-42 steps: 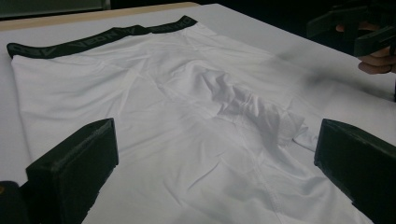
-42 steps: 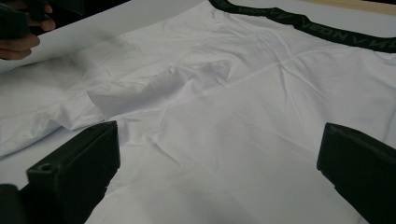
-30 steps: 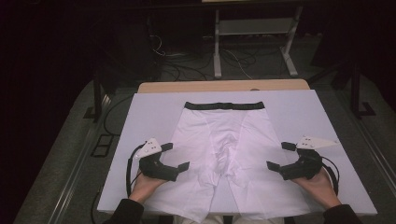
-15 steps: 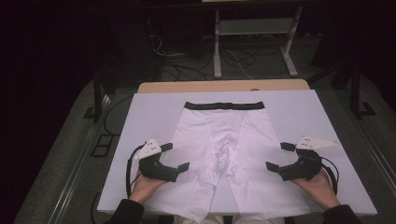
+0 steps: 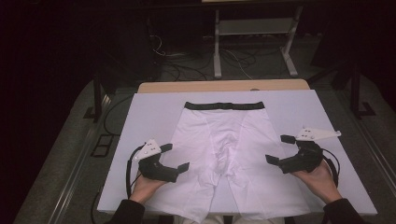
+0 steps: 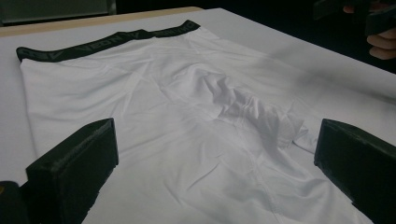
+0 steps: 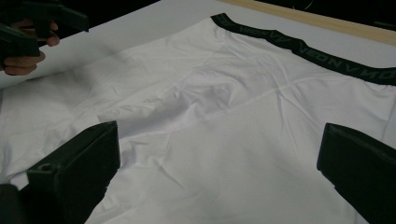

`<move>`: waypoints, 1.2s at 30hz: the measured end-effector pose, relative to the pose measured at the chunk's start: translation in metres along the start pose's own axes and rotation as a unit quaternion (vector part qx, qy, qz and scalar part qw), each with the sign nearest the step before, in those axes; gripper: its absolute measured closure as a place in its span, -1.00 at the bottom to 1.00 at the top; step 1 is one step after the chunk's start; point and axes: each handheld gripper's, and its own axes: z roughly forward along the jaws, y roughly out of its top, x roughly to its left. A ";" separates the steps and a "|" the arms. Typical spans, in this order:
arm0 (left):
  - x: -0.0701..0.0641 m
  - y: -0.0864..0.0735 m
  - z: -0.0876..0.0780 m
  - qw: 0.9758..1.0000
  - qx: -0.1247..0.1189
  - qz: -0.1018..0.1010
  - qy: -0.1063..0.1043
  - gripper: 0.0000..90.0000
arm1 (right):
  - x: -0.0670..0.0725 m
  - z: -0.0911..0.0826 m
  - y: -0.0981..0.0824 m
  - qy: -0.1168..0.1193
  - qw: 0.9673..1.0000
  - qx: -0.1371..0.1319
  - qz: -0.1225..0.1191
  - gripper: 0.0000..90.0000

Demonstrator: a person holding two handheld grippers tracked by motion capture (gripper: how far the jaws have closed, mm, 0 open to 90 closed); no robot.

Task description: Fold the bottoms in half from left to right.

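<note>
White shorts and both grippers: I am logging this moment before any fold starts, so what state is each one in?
White shorts: spread flat on the white board, black waistband at the far end, crotch bunched, legs toward the person.
Left gripper: open, above the shorts' left leg edge, holding nothing.
Right gripper: open, beside the shorts' right leg, holding nothing.
White board: lying flat on the table.

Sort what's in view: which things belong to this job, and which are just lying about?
Part of the job:
white shorts, spread flat
left gripper, fingers open
right gripper, fingers open
white board under the shorts

Just lying about:
metal stand on the floor behind
floor cables
</note>
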 end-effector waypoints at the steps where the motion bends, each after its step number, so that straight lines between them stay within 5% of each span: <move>1: 0.000 0.000 0.000 1.000 -0.001 0.000 0.000 -1.00 | 0.000 0.000 0.000 0.000 1.000 0.000 0.000 -1.00; 36: 0.001 0.000 0.000 1.000 -0.002 -0.003 -0.001 -1.00 | 0.005 0.039 0.056 0.022 0.999 0.003 -0.030 -1.00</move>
